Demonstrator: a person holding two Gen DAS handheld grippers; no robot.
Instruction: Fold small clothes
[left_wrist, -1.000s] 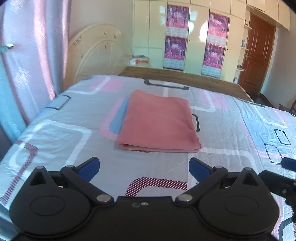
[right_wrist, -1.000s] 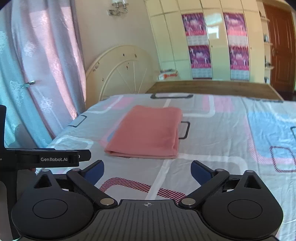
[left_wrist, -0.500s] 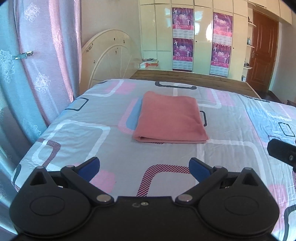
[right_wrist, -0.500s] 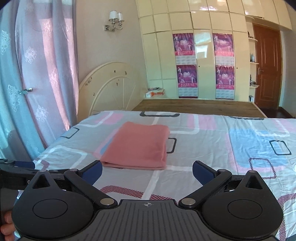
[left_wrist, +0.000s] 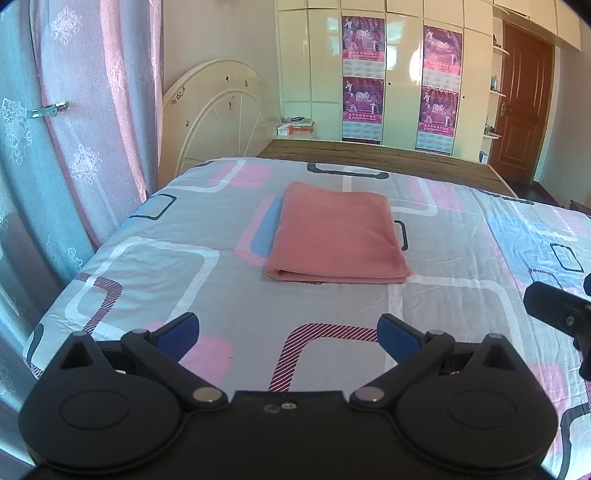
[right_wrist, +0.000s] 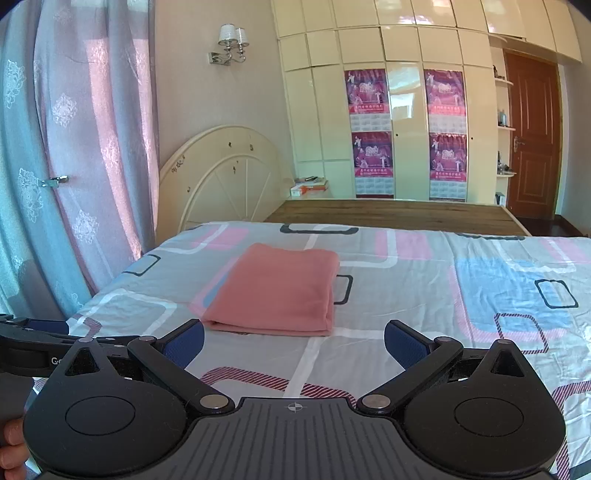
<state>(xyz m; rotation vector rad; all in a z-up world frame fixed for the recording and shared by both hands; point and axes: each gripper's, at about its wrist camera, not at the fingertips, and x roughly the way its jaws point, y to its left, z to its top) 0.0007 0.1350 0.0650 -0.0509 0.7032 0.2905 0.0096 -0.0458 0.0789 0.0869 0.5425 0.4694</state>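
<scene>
Cloth folded into neat rectangle, flat mid-bed, fold edge nearest. Left gripper and right gripper both near bed edge, clear of cloth, jaws released, empty. Fold looks finished; best left undisturbed, grippers kept off it.

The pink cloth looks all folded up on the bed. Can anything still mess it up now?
Maybe. The pink cloth lies folded in loose layers on the bedsheet, so a bump at its near edge could slide the layers apart. Both the left gripper and right gripper are open and empty, close together; they might knock each other.
</scene>
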